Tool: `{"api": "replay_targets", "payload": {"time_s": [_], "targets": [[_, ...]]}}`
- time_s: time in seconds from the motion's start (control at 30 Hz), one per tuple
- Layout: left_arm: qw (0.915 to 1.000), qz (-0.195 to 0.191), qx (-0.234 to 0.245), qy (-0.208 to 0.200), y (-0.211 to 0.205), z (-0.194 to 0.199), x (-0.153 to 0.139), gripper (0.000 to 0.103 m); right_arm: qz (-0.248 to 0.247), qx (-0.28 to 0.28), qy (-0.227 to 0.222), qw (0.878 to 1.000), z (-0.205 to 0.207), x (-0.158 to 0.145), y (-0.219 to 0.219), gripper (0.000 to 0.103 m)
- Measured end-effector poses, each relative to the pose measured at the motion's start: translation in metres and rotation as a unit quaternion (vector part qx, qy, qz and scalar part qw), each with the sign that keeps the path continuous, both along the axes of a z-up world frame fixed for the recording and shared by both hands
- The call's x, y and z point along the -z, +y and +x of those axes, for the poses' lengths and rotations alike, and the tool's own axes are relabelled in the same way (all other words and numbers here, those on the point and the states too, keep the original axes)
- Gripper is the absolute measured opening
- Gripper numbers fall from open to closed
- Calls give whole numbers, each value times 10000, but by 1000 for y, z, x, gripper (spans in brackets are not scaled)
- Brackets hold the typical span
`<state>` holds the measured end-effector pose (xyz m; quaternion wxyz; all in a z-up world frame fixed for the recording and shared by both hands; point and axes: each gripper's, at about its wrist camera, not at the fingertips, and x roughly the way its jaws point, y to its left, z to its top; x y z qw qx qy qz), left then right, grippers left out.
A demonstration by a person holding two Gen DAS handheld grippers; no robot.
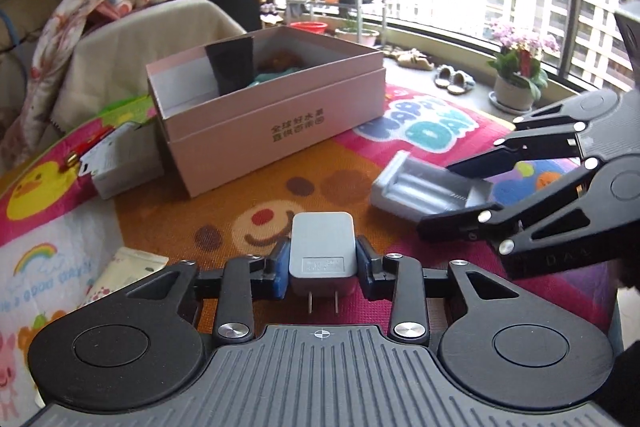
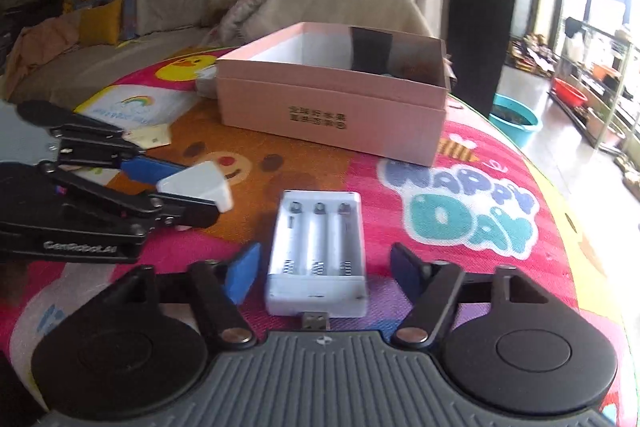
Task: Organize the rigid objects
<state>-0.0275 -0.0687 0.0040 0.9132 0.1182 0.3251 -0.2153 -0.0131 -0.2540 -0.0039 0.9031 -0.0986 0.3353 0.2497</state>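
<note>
Left gripper (image 1: 321, 263) clamps the light, rigid white plastic plug adapter (image 1: 321, 254); right gripper (image 2: 319, 267) straddles, unclosed, the hollow white plastic battery charger (image 2: 318, 251); grip its long sides.

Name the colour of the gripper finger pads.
Blue pads, clearest in the right wrist view.

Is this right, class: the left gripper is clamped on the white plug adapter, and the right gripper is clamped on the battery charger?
Not quite. The left gripper does clamp the plug adapter, but the right wrist view shows the right gripper open, its pads either side of the battery charger, not touching it.
</note>
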Motion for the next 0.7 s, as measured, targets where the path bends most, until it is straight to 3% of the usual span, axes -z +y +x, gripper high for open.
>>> {"api": "replay_targets", "payload": {"time_s": [0.03,0.17,0.47,0.63,0.7], "targets": [[10000,0,58,-24,1,-2,-1,37,-30,-101,61,9999,0,-3,1,47],[9992,-344,192,-110,11,3,-23,37,51,-250,184,9995,5,-20,0,47],[9892,-886,-174,-1156,33,73,-124,37,298,276,-1182,9922,40,-110,-2,47],[9811,-1437,-442,-1218,42,117,-137,37,311,441,-1364,9892,76,-124,16,47],[9788,-1652,-592,-1057,46,135,-133,38,404,524,-1404,9879,90,-122,20,48]]}}
